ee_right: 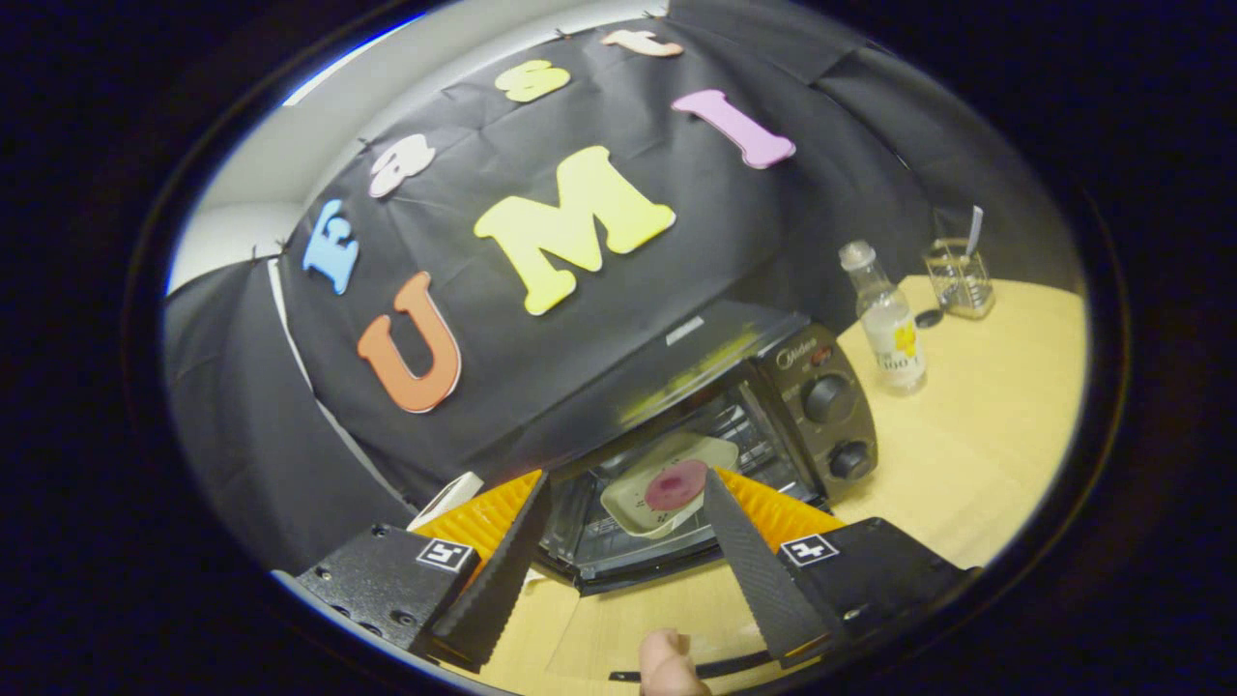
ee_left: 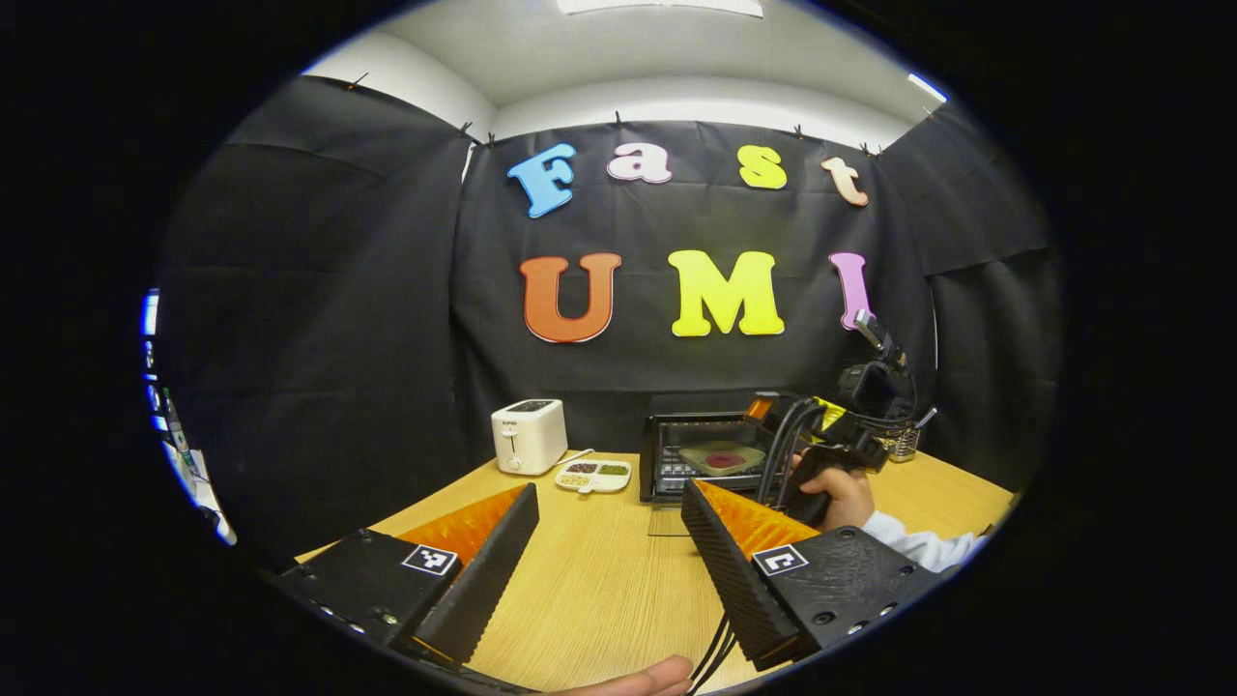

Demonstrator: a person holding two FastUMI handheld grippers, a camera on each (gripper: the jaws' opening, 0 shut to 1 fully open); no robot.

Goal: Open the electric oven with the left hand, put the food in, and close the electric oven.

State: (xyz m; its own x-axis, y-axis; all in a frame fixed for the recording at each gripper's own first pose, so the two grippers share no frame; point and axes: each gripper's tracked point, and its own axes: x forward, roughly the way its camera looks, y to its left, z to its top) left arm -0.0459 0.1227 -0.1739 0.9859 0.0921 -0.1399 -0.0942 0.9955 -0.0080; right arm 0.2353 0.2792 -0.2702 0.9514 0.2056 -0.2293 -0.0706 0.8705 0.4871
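Note:
The black electric oven stands with its door folded down flat. Inside, on the rack, lies a pale plate with a round pink piece of food on it. My right gripper is open just in front of the oven mouth, its fingers apart and holding nothing. From the left gripper view the oven is at the far side of the table, and a hand holds the right gripper before it. My left gripper hovers open over the table, well short of the oven.
A white toaster and a divided dish of snacks sit left of the oven. A clear bottle and a glass with a spoon stand to its right. The wooden table stretches out below my left gripper.

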